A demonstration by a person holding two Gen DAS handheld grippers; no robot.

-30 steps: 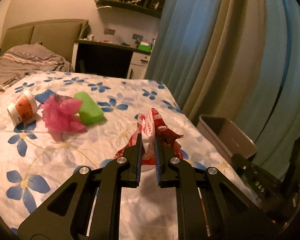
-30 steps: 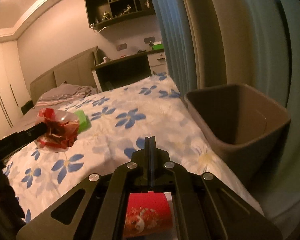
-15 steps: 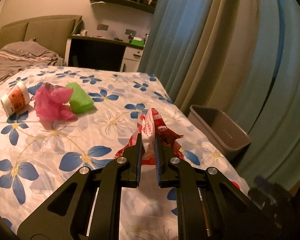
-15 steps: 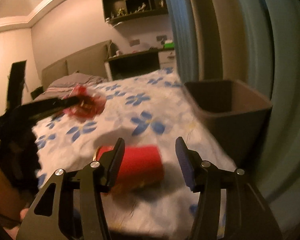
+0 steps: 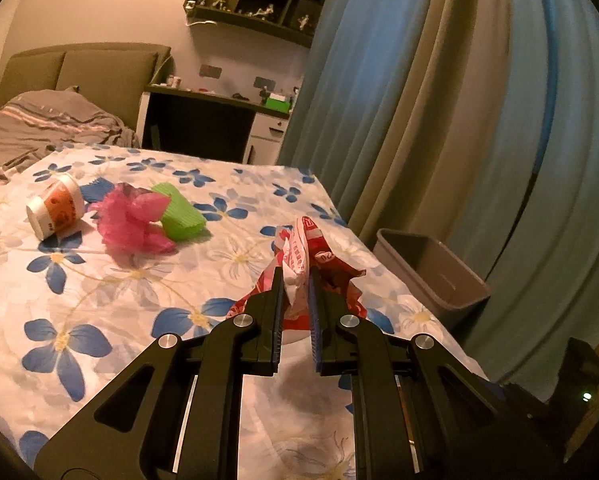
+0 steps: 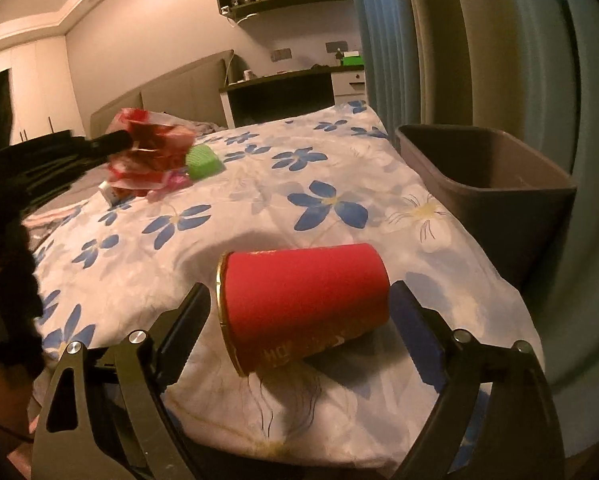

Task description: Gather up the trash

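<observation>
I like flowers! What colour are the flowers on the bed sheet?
Blue flowers on a white bed sheet, clearest in the right wrist view.

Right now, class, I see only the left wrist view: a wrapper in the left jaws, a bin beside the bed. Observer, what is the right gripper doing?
Observer: The right gripper has its jaws opening around a red cup lying on its side on the bed.
Operator: Are they touching it?
Observer: The one by the rim stands clear; the other I cannot tell.
Operator: Where does its mouth face?
Observer: Away from the bin.
</observation>
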